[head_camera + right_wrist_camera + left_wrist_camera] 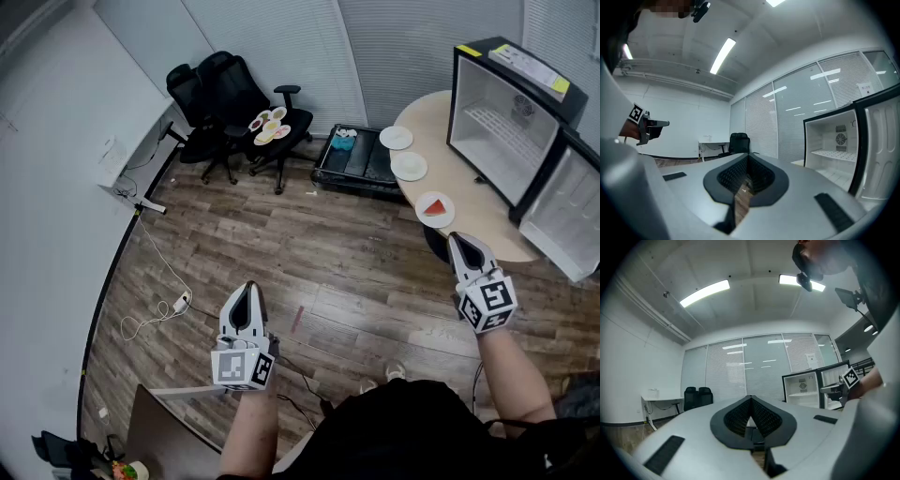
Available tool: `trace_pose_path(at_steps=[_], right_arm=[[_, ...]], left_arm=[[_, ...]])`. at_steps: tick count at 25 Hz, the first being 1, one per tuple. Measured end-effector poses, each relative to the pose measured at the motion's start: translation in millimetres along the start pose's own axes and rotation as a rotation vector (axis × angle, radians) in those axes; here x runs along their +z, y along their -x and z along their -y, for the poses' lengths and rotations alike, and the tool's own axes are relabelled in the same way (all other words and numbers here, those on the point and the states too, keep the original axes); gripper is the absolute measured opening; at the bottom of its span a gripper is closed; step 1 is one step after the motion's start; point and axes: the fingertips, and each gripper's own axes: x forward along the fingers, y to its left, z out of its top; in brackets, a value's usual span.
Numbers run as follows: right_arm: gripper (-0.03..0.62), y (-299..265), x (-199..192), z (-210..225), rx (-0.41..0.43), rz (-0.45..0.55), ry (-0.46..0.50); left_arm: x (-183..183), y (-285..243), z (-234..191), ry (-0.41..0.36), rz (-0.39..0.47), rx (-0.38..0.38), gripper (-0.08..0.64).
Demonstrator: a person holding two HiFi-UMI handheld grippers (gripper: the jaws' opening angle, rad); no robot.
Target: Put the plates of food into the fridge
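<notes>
White fridge (502,131) stands open — door (567,220) partly cropped.

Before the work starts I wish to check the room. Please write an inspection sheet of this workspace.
Surface: round table, beige, bears the fridge.
Job's things: fridge open, nothing seen inside; plate with red food and two white plates on the table; plates of food on an office chair.
Clutter: black crate on the floor.
Grippers: left gripper and right gripper shut, empty.
Cables: power strip with white cable on the wood floor.
Surroundings: blinds closed.
</notes>
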Motion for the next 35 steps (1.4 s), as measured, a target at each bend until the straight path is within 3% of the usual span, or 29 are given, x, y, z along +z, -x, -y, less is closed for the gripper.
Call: trace_pose_path(at_steps=[8,14,25,35], right_arm=[[0.005,-18,-6,12,0.019,0.006,0.006],[0.005,-28,-20,10,0.069,-0.007,-0.061],[0.005,-80,-22,6,-0.020,-0.034,-0.034],[0.005,-170,-19,6,-0.118,-0.041,-0.052]], left_arm=[[-3,-20,7,-0.026,0.001,0.004,0.002],[-11,-25,7,-0.031,-0.021,0.013,0.002],[-21,-82,-44,-0.016,0.007,-0.061,0.002],[-31,-186,-113,0.000,0.000,-0.160,0.002]])
